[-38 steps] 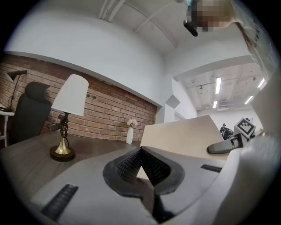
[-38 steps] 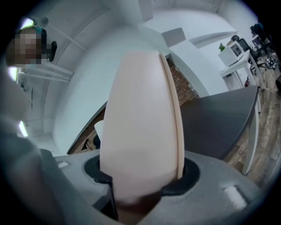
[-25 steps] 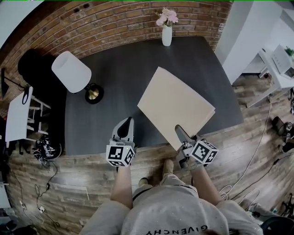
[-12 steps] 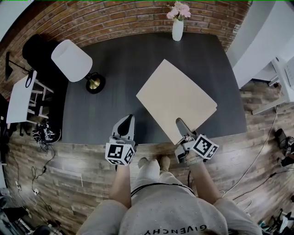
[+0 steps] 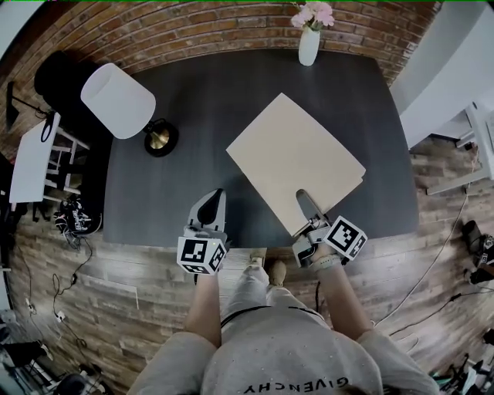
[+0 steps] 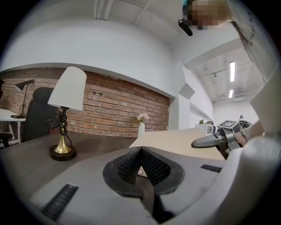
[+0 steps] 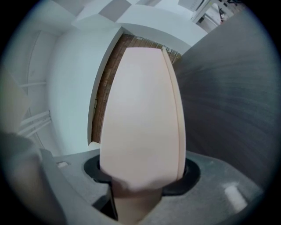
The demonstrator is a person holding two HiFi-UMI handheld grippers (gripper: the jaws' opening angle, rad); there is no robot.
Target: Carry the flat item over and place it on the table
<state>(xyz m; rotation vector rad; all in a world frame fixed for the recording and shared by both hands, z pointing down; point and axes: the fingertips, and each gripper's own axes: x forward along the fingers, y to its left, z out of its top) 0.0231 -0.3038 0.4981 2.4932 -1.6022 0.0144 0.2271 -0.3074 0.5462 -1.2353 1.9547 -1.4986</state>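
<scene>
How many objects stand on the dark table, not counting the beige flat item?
2: a lamp at the left end, a vase with flowers at the far edge. The flat item may hide something small.

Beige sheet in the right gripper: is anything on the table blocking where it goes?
Nothing visible does. The sheet, held by the right gripper, is over bare table; the lamp stands off to the left, the vase at the far edge.

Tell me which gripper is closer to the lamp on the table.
Left. The left gripper, jaws together and empty, is at the near edge of the table, on the side of the lamp. The right gripper is farther along that edge, holding the board.
</scene>
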